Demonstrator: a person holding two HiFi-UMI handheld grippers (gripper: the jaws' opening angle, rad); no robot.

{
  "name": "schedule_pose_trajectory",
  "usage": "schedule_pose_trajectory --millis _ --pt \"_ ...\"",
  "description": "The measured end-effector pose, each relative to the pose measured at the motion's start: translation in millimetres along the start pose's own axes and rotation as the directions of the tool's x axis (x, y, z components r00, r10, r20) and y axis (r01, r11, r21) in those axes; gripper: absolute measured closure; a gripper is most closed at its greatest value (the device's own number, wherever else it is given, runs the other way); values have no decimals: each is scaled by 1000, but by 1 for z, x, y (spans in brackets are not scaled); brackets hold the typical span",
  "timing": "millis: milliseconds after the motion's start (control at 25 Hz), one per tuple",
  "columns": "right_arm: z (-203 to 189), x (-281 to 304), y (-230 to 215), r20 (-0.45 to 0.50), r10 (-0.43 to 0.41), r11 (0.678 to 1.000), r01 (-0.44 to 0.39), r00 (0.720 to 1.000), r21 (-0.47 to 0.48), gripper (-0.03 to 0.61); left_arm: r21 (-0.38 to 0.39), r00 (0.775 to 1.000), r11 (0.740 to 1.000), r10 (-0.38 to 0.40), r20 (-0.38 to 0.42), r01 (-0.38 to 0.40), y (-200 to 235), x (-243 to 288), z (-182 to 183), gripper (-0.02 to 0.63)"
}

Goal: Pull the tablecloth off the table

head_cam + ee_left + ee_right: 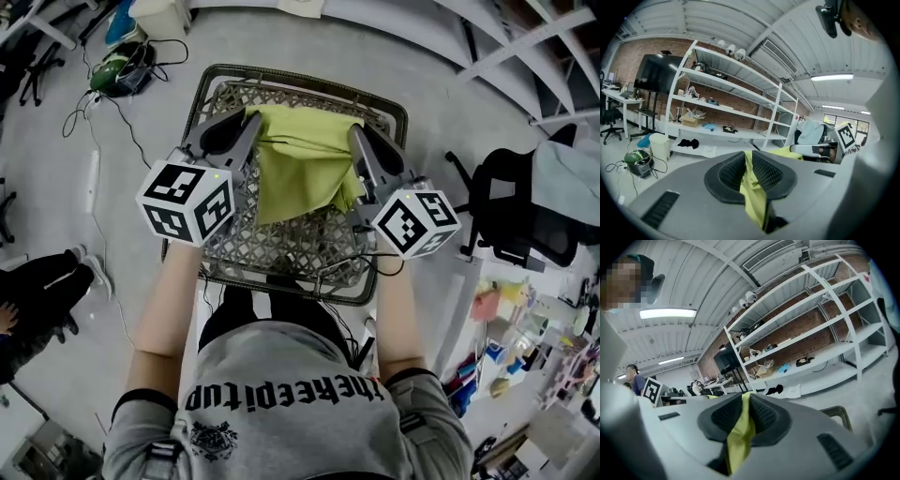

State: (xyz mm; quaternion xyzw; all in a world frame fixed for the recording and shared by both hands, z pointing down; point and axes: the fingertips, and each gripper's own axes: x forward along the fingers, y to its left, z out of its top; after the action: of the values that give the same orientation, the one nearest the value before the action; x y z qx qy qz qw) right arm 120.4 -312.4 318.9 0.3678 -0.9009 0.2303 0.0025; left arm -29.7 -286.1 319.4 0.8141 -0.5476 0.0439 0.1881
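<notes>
Grey-shirted person leans over a lattice-topped metal table, a gripper in each hand. Left gripper and right gripper each pinch one side of the yellow-green tablecloth, with the fabric squeezed between their ribbed pads. The bunched cloth spans the gap between the two tools over the table's far half. The near lattice shows bare.

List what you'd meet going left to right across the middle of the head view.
First the left gripper, then the crumpled yellow-green tablecloth, the right gripper, and the black office chair.
</notes>
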Motion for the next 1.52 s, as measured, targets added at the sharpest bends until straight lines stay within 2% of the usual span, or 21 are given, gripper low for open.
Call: schedule_pose_trajectory --millis 160,360,520,720,800,880,920,1000,1040,1080,1160,1280,1320,1360,1400,1480,1520 --pt "1 13 -17 3 -25 999 25 1000 31 508 -13 1000 1000 13 -16 -13 10 7 0 553" --pt "-7 17 -31 -12 -73 996 74 997 42 509 51 995 999 13 -94 -8 19 19 -9 517" --pt "-16 13 -34 -22 -73 995 74 997 60 509 37 988 999 -24 -150 30 23 32 -22 468" --pt "-17 5 -35 -16 -74 995 75 997 63 509 -2 985 998 -60 -160 61 25 50 -23 465" --pt "-18 2 -36 -13 -75 995 76 997 64 509 54 985 997 -49 -165 58 25 53 -20 478" --pt "-19 -1 -36 -12 -78 995 79 997 64 509 129 986 991 -19 -165 40 25 54 -19 577" --pt "-20 -2 -37 -13 -79 995 80 997 65 509 148 985 988 -12 -171 38 24 55 -20 580" --pt "-21 -3 -37 -13 -79 994 80 997 68 509 134 979 989 -31 -199 59 23 58 -27 578" --pt "-21 -3 -37 -13 -78 994 79 997 70 509 112 976 991 -51 -214 76 22 60 -30 565" --pt "-22 -3 -36 -12 -76 995 77 997 71 509 88 972 992 -68 -224 89 20 62 -33 494" --pt "-22 -2 -35 -13 -71 995 71 997 69 509 49 970 995 -73 -233 87 20 63 -39 424" --pt "-23 -1 -33 -15 -63 996 64 998 64 509 75 973 997 -18 -232 36 27 61 -42 427" --pt "-24 -1 -33 -16 -60 996 61 998 63 509 107 972 994 3 -234 22 29 59 -44 448" --pt "-24 -1 -33 -17 -58 996 59 998 63 509 137 971 990 16 -240 17 30 58 -45 502" --pt "-24 0 -33 -17 -56 996 57 998 62 509 155 969 988 18 -248 21 31 58 -46 518" --pt "-24 1 -33 -17 -53 997 54 998 63 509 143 966 989 -10 -259 48 28 59 -48 512" --pt "-25 1 -33 -18 -52 997 53 998 64 509 120 966 991 -28 -258 61 27 60 -49 444"
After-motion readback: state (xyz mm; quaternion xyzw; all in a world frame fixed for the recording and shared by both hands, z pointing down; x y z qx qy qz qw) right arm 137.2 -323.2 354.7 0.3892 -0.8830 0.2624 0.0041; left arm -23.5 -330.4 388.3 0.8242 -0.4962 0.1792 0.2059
